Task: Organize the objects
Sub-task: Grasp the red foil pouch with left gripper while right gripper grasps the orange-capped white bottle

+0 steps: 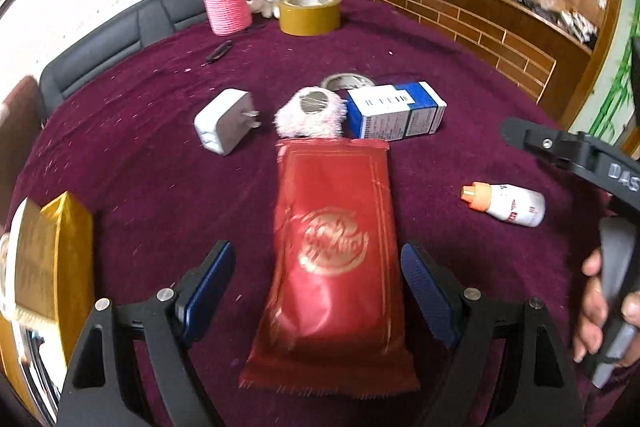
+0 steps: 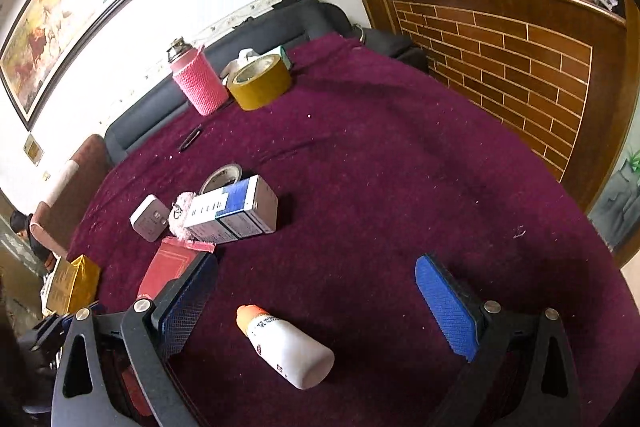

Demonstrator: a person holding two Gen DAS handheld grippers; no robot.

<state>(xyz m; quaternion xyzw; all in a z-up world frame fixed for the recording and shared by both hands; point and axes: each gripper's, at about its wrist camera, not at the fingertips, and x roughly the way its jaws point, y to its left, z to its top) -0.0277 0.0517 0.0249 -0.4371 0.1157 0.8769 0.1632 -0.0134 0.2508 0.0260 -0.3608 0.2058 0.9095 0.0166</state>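
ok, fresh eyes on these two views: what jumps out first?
The red foil pouch dominates the left wrist view, lying on the purple tablecloth between the open fingers of the left gripper. In the right wrist view, the white bottle with an orange cap lies on its side between the open fingers of the right gripper. Farther back stands a pink-sleeved flask beside a yellow tape roll.
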